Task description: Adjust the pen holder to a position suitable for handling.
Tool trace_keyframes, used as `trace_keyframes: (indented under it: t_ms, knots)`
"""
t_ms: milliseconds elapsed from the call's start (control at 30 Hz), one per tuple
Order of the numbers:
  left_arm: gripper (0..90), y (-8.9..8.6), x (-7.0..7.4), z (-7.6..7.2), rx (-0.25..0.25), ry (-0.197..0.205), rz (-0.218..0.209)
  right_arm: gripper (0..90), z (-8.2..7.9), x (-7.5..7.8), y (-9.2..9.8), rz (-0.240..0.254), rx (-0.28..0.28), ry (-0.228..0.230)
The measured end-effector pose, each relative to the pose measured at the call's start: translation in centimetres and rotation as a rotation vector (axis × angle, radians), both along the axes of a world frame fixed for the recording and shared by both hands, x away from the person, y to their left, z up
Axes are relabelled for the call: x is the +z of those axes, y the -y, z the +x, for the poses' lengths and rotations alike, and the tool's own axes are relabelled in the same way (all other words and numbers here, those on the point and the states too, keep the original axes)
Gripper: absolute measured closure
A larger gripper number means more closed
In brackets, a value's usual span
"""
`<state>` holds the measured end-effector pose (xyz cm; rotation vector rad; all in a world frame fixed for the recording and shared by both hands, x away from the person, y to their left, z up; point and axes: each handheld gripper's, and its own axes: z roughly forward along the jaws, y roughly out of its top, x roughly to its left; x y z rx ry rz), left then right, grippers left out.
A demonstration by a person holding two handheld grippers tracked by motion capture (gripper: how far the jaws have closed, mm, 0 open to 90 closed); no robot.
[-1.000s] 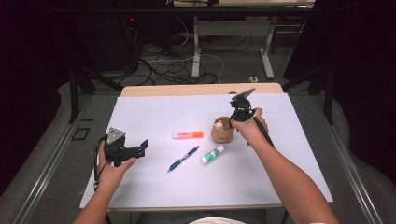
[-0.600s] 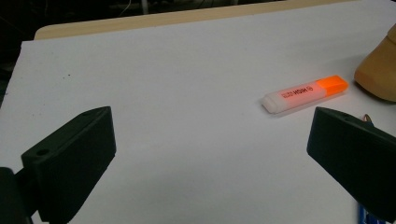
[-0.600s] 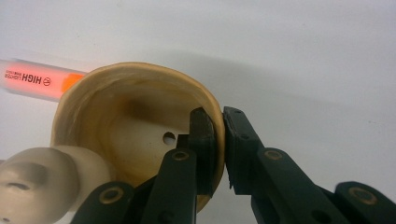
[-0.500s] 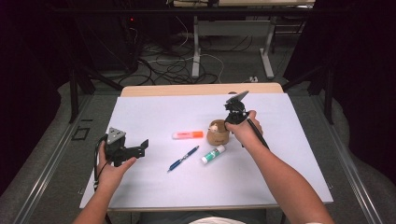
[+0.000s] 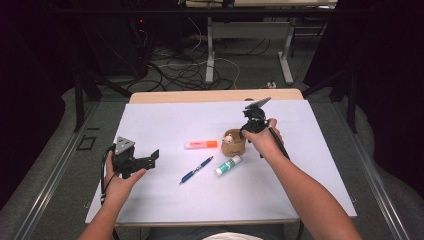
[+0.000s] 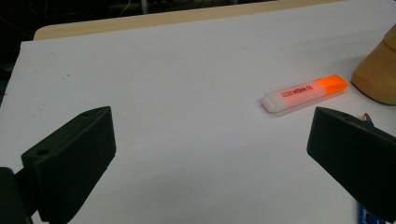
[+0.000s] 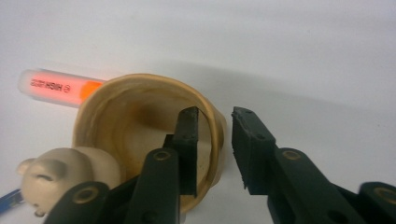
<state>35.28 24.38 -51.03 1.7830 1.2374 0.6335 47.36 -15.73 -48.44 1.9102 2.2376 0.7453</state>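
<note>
right gripper [image 7: 214, 140]: narrow gap, one jaw inside the wooden cup [image 7: 140, 135], one outside, straddling the rim, not yet clamped
cup spot: upright mid-counter [image 5: 165, 200], just beside highlighter [image 5: 201, 144]
left gripper [image 6: 205, 154]: wide, empty, idle
risk: thin rim grip, cup could tip or slip; animal figure [image 7: 65, 175] on the rim may snag

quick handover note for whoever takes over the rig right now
Right tool: jaws straddle the rim of the tan wooden cup with a small animal figure, one inside, one outside, not yet closed.
Left tool: open and empty, held at the table's left.
On the white table cover: orange highlighter, blue pen and green-capped white glue stick, all lying outside the cup.
Left, probably: grip the cup, then likely load the items.
</note>
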Motion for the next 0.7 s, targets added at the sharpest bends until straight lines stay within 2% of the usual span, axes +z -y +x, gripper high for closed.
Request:
trace_keyframes:
  t_ms: [33,300,333,367,500,567,633,700]
  knots:
    - [1.1,0.0,0.0,0.0,0.001,0.002,-0.002,67.0,0.0,0.1,0.2,0.005,0.02,0.017]
    - [1.1,0.1,0.0,0.0,0.001,0.002,0.004,54.5,-0.1,1.3,0.8,0.068,0.024,0.114]
    - [1.1,0.1,0.0,0.0,0.0,0.0,0.005,53.4,-0.1,1.4,0.9,0.074,0.02,0.139]
    - [1.1,0.1,0.0,0.0,0.001,0.0,0.004,51.8,0.0,1.5,0.8,0.066,0.022,0.145]
    - [1.1,0.3,0.1,-0.1,0.003,0.004,-0.003,46.8,0.5,1.6,0.7,0.135,0.027,0.166]
    - [1.1,0.4,0.1,-0.1,-0.005,0.003,-0.004,47.4,0.6,1.7,0.5,0.132,0.005,0.172]
    - [1.1,0.4,0.0,-0.1,-0.009,-0.003,-0.007,47.2,0.8,1.7,0.5,0.111,-0.013,0.158]
    - [1.1,0.5,-0.3,0.0,0.0,-0.012,-0.015,47.1,1.0,2.0,0.5,0.092,-0.02,0.166]
